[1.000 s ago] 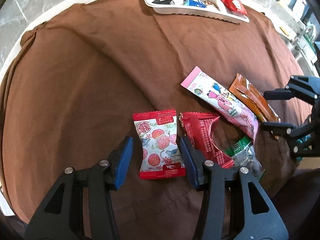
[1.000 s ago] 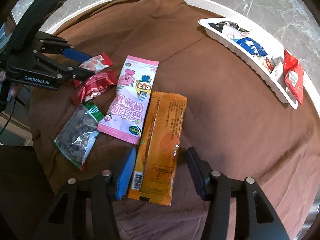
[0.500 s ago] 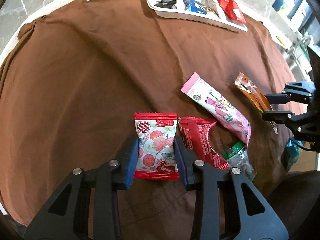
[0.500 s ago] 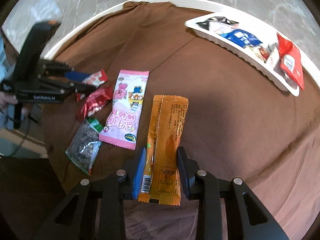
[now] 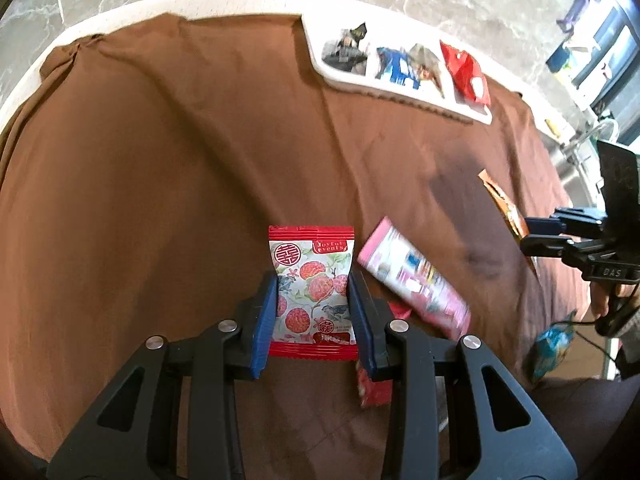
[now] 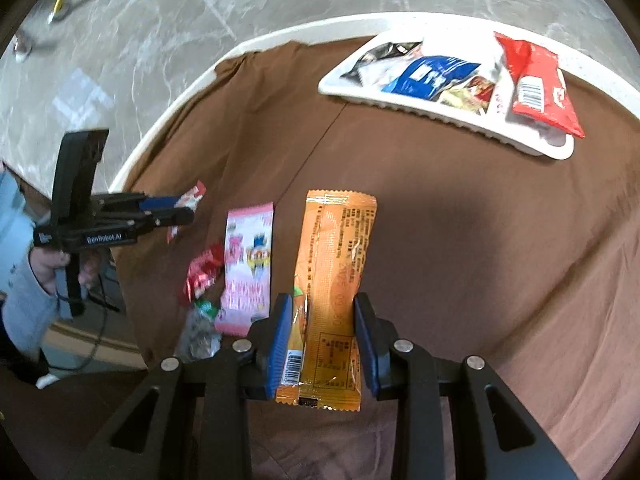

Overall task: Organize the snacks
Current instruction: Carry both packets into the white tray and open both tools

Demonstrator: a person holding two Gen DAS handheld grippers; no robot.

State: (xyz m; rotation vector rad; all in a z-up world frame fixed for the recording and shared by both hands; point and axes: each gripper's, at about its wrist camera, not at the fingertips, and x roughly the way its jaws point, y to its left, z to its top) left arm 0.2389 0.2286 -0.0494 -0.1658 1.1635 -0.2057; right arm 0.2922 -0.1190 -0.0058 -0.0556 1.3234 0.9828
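My left gripper (image 5: 313,308) is shut on a red-and-white lychee candy packet (image 5: 312,288) and holds it above the brown cloth; it also shows in the right wrist view (image 6: 188,204). My right gripper (image 6: 322,332) is shut on a long orange snack packet (image 6: 332,280), lifted off the cloth; its edge shows in the left wrist view (image 5: 504,204). A white tray (image 6: 440,118) with several snacks lies at the far side, also in the left wrist view (image 5: 400,90).
On the brown cloth (image 5: 160,160) lie a pink cartoon packet (image 5: 412,280), a crumpled red packet (image 6: 202,272) and a clear green-topped packet (image 6: 200,328). The round table's white rim (image 6: 180,100) borders a marble floor. A blue packet (image 5: 552,344) is at right.
Both grippers closed on their packets and lifted them off the cloth. Both have moved up and toward the tray, which looks nearer in both views.
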